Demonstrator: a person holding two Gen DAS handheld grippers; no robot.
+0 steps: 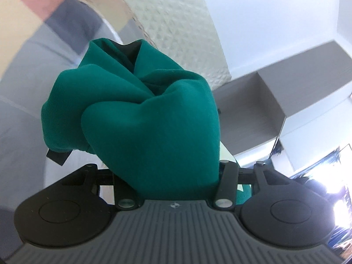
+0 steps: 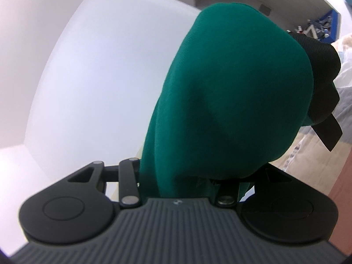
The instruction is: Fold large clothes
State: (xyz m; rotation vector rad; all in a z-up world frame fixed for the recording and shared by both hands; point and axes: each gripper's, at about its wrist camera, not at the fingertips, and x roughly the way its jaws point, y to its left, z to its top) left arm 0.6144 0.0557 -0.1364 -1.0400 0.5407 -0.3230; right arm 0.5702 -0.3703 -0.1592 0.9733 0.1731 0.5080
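In front of both cams, a green garment [image 1: 140,110] filled most of the view, bunched up and draped over the grippers, lifted clear of any surface. Behind it in left wrist view: white wall, a textured white panel [image 1: 176,22], a grey shelf unit [image 1: 264,101], and a patchwork bedcover [image 1: 33,33] w/ pink, cream and grey blocks at far left. Right wrist view: garment [image 2: 231,88] again, w/ plain white wall at left and a strip of bedding at right edge.

Left gripper [image 1: 167,171]: cloth ran down between the jaws, which stood roughly half apart and closed on a thick wad of fabric; fingertips hidden under it. Right gripper [image 2: 189,176]: same, about half apart, clamped on a bundle of the green cloth, tips buried.

Smallest bits: a black ribbed cuff [image 2: 316,52] at garment's right side, and a black tab [image 1: 59,156] hanging under the bundle in left view.
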